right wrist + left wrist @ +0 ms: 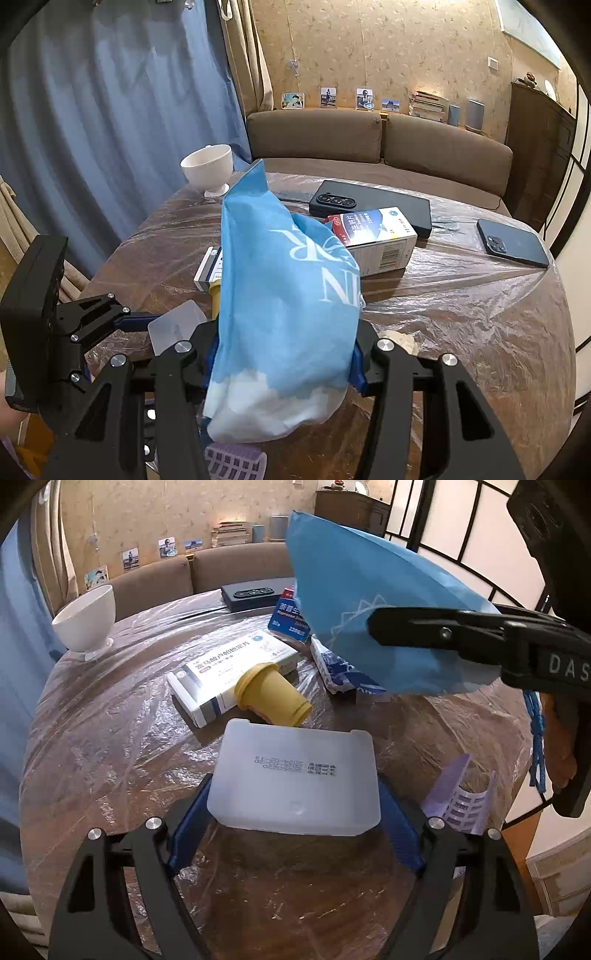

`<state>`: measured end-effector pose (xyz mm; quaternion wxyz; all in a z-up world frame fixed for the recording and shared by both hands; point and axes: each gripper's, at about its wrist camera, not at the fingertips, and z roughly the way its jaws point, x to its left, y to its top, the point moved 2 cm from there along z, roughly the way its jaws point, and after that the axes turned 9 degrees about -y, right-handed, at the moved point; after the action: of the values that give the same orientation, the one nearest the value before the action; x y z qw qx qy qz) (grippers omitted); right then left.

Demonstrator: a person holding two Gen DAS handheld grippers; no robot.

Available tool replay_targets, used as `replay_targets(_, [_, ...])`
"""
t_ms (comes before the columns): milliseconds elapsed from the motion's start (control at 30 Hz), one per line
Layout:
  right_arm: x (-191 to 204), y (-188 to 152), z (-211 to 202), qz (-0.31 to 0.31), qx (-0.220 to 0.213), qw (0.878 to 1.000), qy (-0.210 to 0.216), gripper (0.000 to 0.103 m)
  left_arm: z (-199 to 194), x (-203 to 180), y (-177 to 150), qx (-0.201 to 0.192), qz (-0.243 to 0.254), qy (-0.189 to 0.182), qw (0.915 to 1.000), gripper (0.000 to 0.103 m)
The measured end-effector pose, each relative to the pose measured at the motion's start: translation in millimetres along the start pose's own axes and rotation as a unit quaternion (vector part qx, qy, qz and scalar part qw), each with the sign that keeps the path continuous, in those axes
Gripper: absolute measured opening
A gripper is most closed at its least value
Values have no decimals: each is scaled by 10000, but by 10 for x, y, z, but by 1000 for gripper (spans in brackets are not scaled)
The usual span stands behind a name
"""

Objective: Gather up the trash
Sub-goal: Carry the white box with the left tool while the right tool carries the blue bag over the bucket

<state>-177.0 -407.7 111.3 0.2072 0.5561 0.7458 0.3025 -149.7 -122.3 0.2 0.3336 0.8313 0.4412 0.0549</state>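
The lidded tray [295, 775] is held low in front on the table [110, 738], with the cup [271, 694] tipped over just behind it against the medicine box [229, 672]. The bowl [86, 622] is parked far left, and the bag [369, 620] is hung up on the right.

Brown sofa [376, 142] against patterned beige wall [388, 51], blue curtain [110, 122].

Left gripper [293, 808] and right gripper [284, 354]: black open-framed linkage arms joined by silver round-headed screws, blue pads lining the inner finger faces, white letters "DAS" printed on the right gripper's black body behind its fingers.
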Motion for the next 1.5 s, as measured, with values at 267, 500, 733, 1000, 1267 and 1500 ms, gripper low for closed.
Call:
replay_targets(267, [-39,-3,-40,60,-46,10000,-31,51,-129,36,25,-169,-61,136,9997,84])
replay_targets(500, [-67,-5,-105,100,-106,9999,-29,51,-255,109,46,-341,-329,163,9987,84])
replay_targets(733, [-100,-65,-248,143,-179,9997,-24,51,-427,135,23,-558,-553,211,9967,84])
replay_targets(1000, [-160,-221,-470,264,-235,9994,37,51,-591,104,-67,-664,-676,269,9951,84])
replay_targets(1267, [-233,-488,-735,407,-256,9988,-92,51,-708,105,-244,-653,-857,297,9937,84])
replay_targets(1500, [-223,-727,-917,512,-177,9984,-129,51,-768,86,-377,-625,-980,339,9926,84])
